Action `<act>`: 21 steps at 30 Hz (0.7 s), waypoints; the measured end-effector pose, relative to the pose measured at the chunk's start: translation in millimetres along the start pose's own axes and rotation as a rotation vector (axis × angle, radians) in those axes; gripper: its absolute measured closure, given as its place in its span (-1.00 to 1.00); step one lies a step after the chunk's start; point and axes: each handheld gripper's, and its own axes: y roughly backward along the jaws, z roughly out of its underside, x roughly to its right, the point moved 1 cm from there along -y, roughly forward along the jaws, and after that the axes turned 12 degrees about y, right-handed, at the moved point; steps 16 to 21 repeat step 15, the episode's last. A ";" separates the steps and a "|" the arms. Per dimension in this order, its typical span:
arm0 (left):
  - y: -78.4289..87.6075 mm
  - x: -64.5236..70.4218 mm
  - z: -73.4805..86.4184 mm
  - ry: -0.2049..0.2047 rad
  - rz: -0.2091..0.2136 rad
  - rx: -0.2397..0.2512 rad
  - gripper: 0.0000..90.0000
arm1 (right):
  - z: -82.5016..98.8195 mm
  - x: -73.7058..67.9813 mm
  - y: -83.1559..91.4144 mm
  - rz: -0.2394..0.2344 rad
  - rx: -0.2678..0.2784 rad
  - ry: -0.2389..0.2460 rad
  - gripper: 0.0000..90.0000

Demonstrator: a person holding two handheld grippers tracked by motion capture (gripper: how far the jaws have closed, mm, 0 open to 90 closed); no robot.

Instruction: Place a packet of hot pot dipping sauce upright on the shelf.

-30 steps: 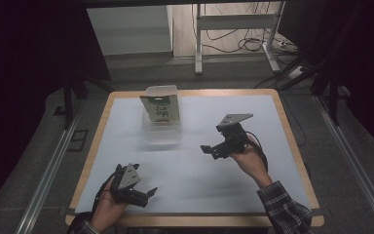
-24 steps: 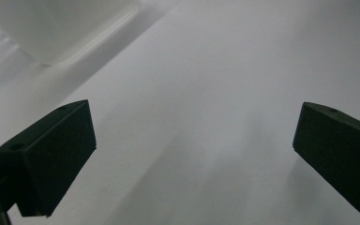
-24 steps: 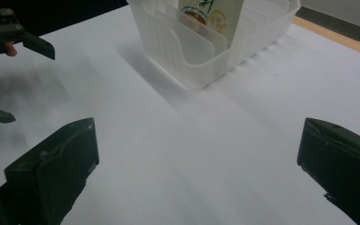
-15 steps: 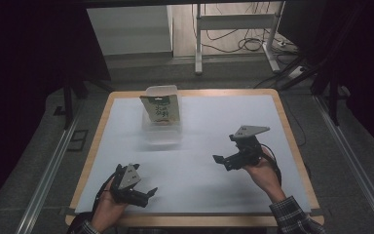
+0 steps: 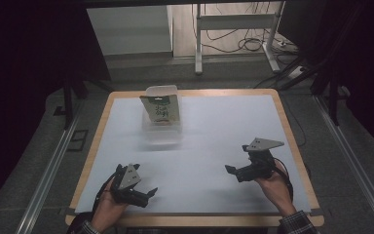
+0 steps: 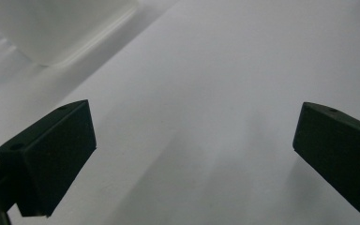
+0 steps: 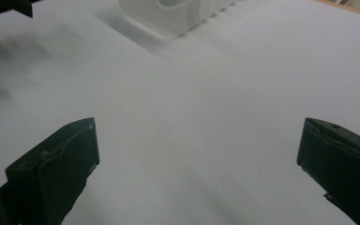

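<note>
Both tools, left (image 5: 148, 194) and right (image 5: 231, 170), have jaws spread wide apart, holding nothing, above the white table (image 5: 214, 131).

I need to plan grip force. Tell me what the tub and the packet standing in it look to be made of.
Tub: apparently thin translucent plastic, with a milky, see-through wall and soft sheen. Packet: probably printed plastic film or coated paper, flat with a green header and a hang hole; the finish can't be told at this distance.
</note>
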 end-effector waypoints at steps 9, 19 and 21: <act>-0.2 0.1 0.1 -0.001 0.000 -0.001 -1.00 | 26.4 -3.1 7.7 0.026 -0.054 -0.011 -1.00; -1.1 0.4 -0.1 -0.004 0.001 -0.006 -1.00 | 33.3 0.2 6.7 0.024 -0.065 -0.038 -1.00; -1.1 0.4 -0.1 -0.004 0.001 -0.006 -1.00 | 33.3 0.2 6.7 0.024 -0.065 -0.038 -1.00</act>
